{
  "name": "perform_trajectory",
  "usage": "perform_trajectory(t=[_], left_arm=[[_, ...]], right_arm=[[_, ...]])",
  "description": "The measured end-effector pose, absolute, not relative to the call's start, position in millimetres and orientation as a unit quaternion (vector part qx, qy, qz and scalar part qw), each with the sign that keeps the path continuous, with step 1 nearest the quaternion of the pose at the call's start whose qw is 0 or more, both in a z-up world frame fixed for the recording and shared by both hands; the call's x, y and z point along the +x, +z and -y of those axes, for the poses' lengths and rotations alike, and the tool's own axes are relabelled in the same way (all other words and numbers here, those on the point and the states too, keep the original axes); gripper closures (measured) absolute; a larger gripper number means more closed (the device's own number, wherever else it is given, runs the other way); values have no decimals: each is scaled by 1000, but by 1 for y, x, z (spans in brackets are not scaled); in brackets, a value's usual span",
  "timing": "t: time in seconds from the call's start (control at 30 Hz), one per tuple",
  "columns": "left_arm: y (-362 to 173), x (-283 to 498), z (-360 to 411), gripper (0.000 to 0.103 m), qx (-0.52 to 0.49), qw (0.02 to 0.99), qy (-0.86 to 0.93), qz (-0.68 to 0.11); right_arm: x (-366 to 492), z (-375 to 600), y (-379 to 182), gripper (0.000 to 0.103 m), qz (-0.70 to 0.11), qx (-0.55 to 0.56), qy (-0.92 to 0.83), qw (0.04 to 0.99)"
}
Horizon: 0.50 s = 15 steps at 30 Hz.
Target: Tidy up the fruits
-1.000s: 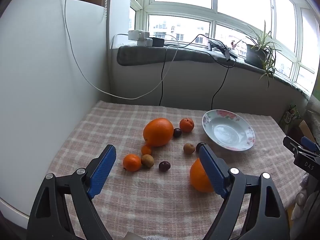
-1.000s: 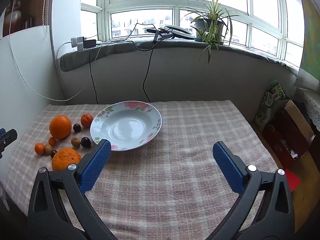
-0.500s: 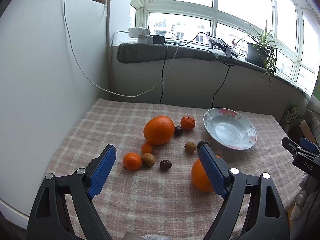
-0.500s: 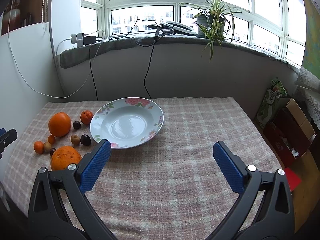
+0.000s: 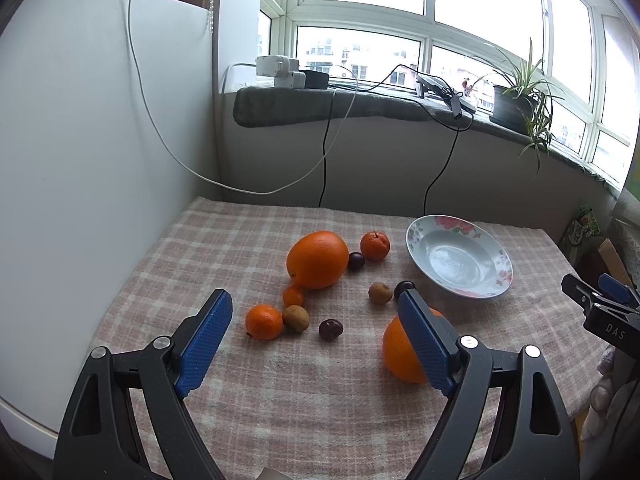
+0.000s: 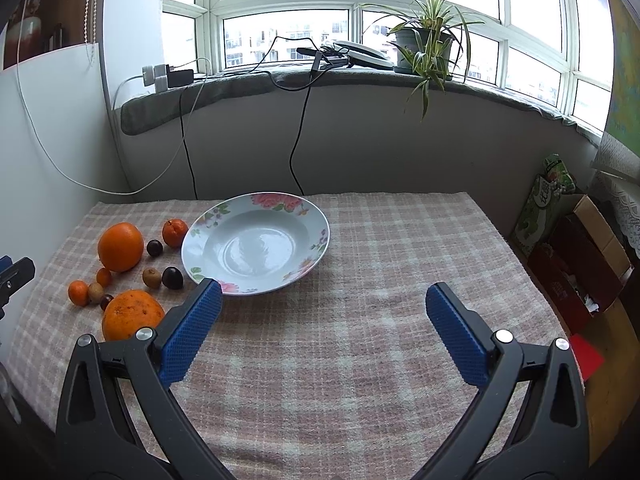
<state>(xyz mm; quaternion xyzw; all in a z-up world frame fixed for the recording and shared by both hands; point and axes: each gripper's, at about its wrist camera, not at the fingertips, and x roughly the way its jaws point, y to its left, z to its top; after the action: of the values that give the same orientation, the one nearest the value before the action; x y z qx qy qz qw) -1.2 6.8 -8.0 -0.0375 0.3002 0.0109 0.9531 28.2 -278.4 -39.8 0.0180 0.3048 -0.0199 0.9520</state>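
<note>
Both grippers [image 5: 314,306] [image 6: 323,300] agape, cloth [image 6: 360,340] bare.

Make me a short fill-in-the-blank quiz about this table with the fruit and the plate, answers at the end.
1. The floral-rimmed white plate holds ____ fruit.
2. The left gripper and the right gripper both have fingers that are ____.
3. The biggest smooth orange lies on the ____ tablecloth.
4. The green potted plant stands on the ____.

Answers: no; open; checked; windowsill
</note>
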Motion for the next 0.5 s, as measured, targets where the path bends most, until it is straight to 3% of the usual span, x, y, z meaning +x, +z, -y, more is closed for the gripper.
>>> perform_trajectory(t=[0.5], left_arm=[[-7,-2,-6,18,-38,953,9,-300]], right_arm=[[27,276,-41,0,-307,18,-16,951]])
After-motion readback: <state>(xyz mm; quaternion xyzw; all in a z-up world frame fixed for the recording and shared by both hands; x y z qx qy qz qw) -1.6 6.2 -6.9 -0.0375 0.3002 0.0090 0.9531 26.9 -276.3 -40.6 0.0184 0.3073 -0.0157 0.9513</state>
